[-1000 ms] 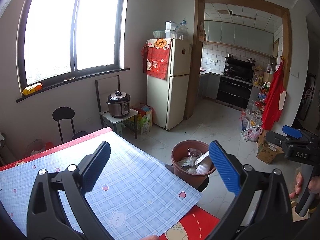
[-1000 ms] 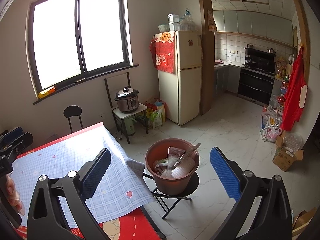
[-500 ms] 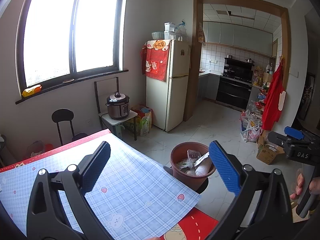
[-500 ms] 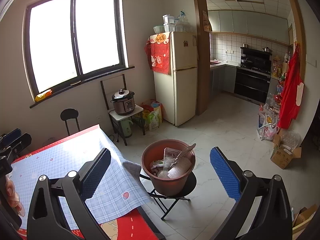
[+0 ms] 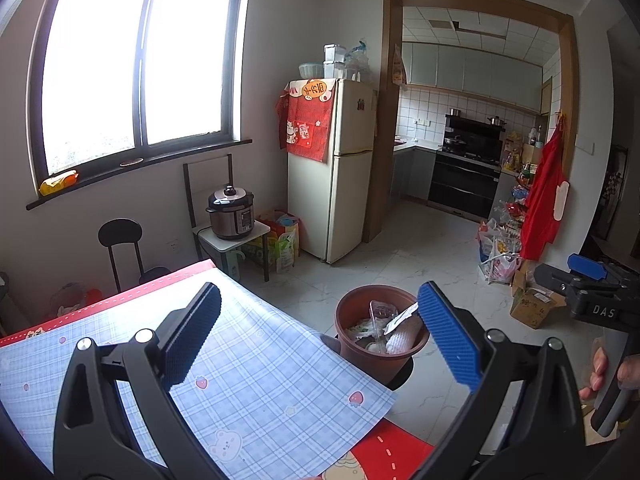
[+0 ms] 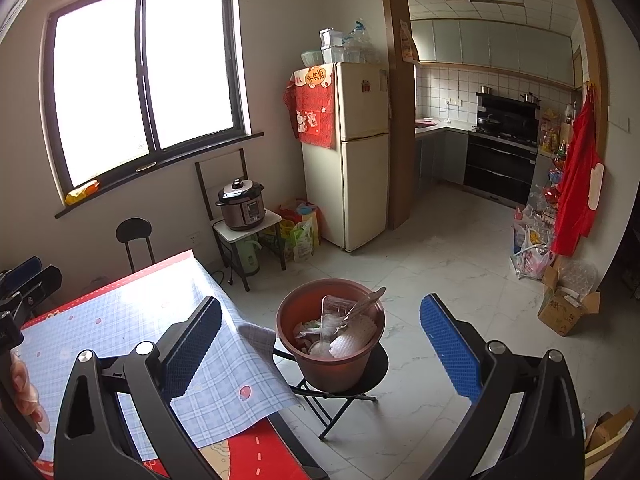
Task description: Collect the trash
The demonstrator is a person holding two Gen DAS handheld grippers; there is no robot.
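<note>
Open air above trash-filled bucket [image 6: 330, 364]

The left wrist camera is looking forward along its own tongs [image 5: 318, 340] from above the worktop [image 5: 272, 376], facing the fridge [image 5: 340, 168], with the brown bucket [image 5: 362, 354] sitting near, just beyond the worktop's corner. The right wrist camera is looking out between its tongs [image 6: 320, 344] from further right, facing the same fridge [image 6: 360, 152], the bucket [image 6: 332, 368] lying close below. Both views are sharing the fridge, window, bucket and worktop [image 6: 120, 312].
</note>
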